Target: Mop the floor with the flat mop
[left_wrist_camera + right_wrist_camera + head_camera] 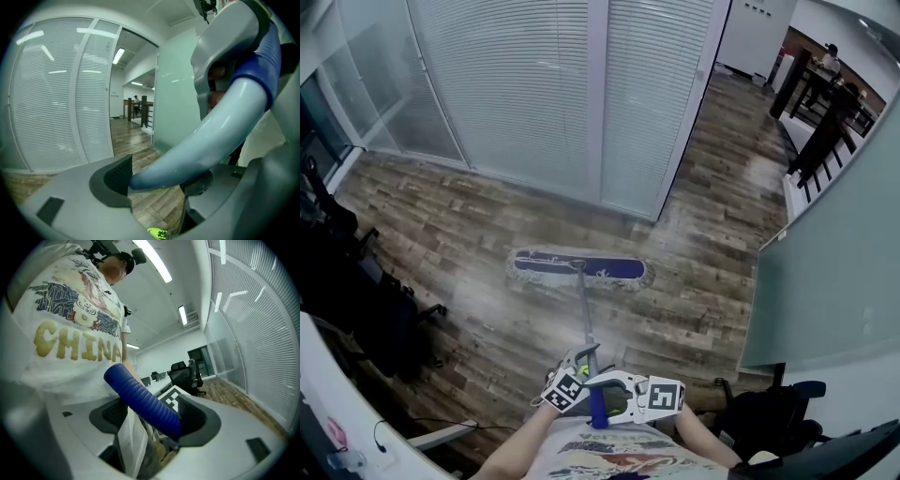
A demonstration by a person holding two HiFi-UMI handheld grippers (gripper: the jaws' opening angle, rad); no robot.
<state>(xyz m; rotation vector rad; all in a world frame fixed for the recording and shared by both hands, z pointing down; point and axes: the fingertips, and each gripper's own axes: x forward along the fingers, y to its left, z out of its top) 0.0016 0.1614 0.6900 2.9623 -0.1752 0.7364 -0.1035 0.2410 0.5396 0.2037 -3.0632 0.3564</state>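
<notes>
Grippers both clamped on mop handle (584, 314), top end.
Left gripper (587, 364) ahead on its grey part, right gripper (605, 398) on blue grip (140, 401); mop head (578, 269) straight ahead on floor (694, 281), long axis crosswise.

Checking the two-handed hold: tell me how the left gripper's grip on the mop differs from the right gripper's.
The left gripper clamps the smooth pale grey shaft; the right gripper clamps the blue ribbed grip at its top end. The left gripper sits nearer the mop head, the right gripper nearer the person's body. Both are shut on the same flat mop.
</notes>
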